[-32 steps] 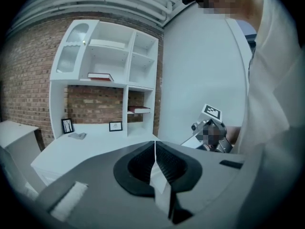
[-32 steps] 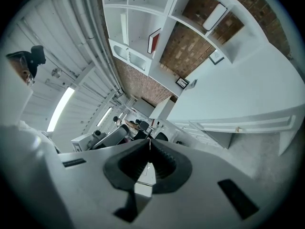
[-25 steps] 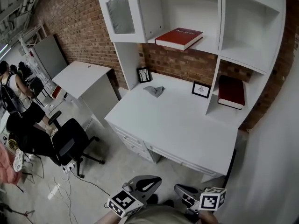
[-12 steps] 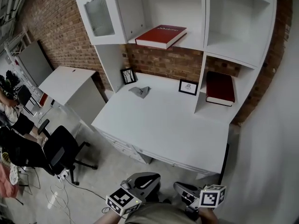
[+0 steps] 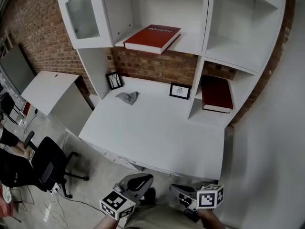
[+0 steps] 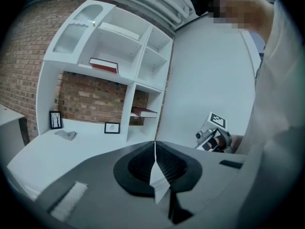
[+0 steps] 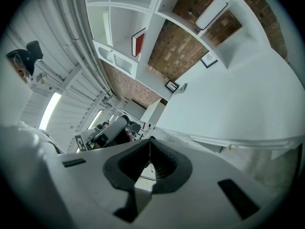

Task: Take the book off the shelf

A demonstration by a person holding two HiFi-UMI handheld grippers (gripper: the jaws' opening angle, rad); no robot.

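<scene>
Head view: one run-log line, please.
left gripper: shut, empty | right gripper: shut, empty | red book: flat on upper shelf, untouched | second book: lower right compartment

I see a red brick wall [image 5: 40, 42] behind a white desk [image 5: 152, 137] carrying a white shelf unit [image 5: 208, 18] with a frosted-glass door [image 5: 82, 14]. To its left stands a smaller white table [image 5: 45, 87], and a black office chair [image 5: 50, 163] on the grey floor [image 5: 90, 194].

The desk [image 5: 157, 137] front is bare. 2 picture frames [image 5: 179, 90] and a cloth [image 5: 127, 97] sit at the back. Room above the top book [image 5: 152, 37] seems open.
</scene>
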